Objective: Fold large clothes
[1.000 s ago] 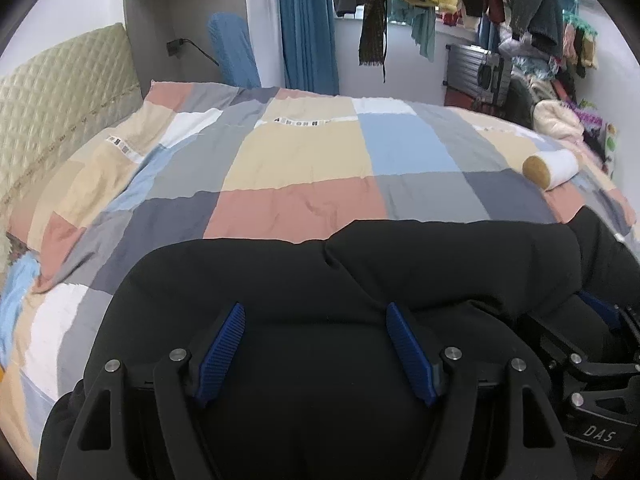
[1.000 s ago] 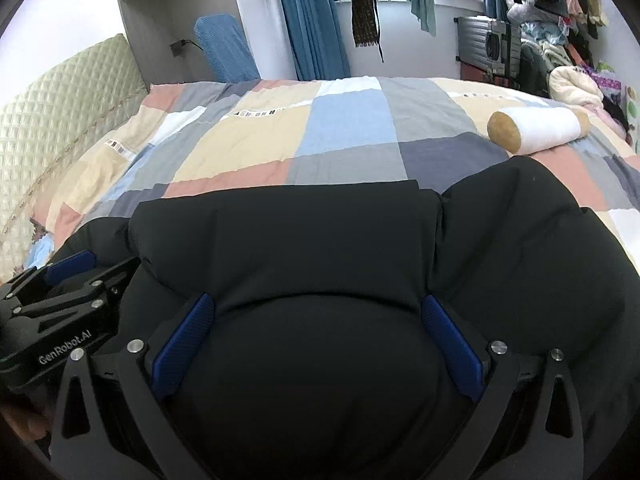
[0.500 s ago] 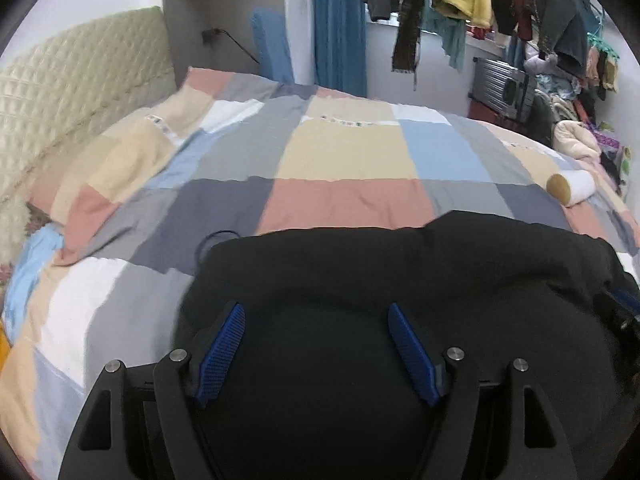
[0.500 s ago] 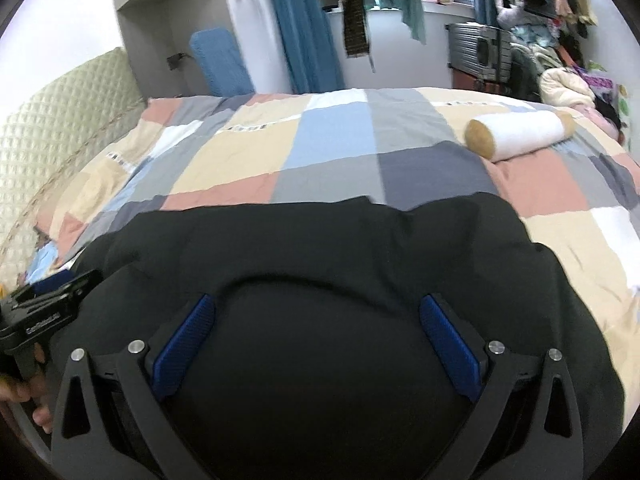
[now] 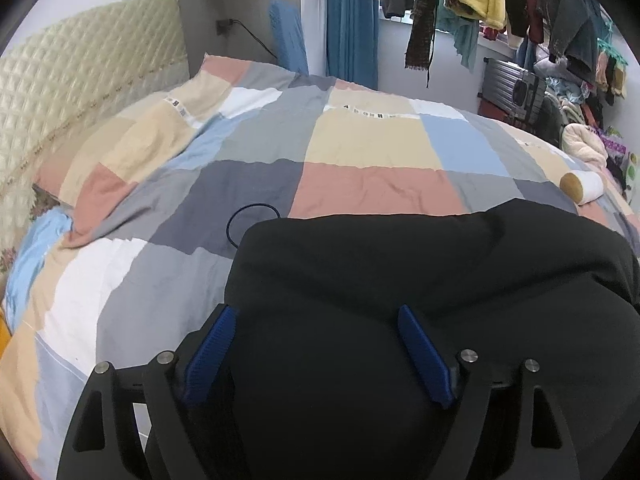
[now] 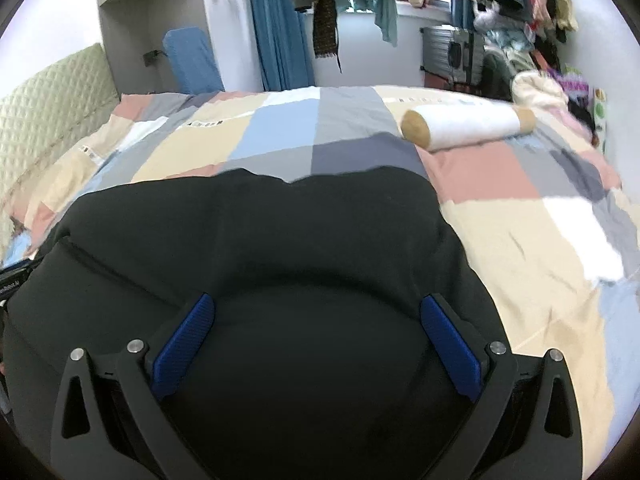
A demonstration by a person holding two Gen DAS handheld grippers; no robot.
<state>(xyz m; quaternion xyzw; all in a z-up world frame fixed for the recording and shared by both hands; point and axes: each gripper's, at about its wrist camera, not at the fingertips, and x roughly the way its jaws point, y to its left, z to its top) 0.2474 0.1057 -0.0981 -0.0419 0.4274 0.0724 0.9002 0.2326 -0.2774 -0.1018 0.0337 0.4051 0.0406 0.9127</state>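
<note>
because the black garment (image 5: 420, 264) is thick, soft cloth that bulges and sags wherever it is not supported, it will likely handle as limp and somewhat heavy rather than stiff; it should neither slip much nor break. a hemmed edge or a corner looks the best place to take it, pinching several layers together so the fold does not slide apart. it lies bunched on the near part of the bed (image 5: 360, 188), over the patchwork quilt, with its far edge roughly halfway up the bed and a thin dark cord loop (image 5: 252, 220) peeking out at its far left.

the left claw (image 5: 316, 344) sits over the garment's near left part, cloth swelling up between its blue pads (image 5: 212, 340); its jaws are opening and the pads do not seem to press. the right claw (image 6: 316, 332) stands wide over the near middle of the same garment, cloth mounded between the pads, apparently released. a white bolster (image 6: 468, 126) lies far right, well apart.
</note>
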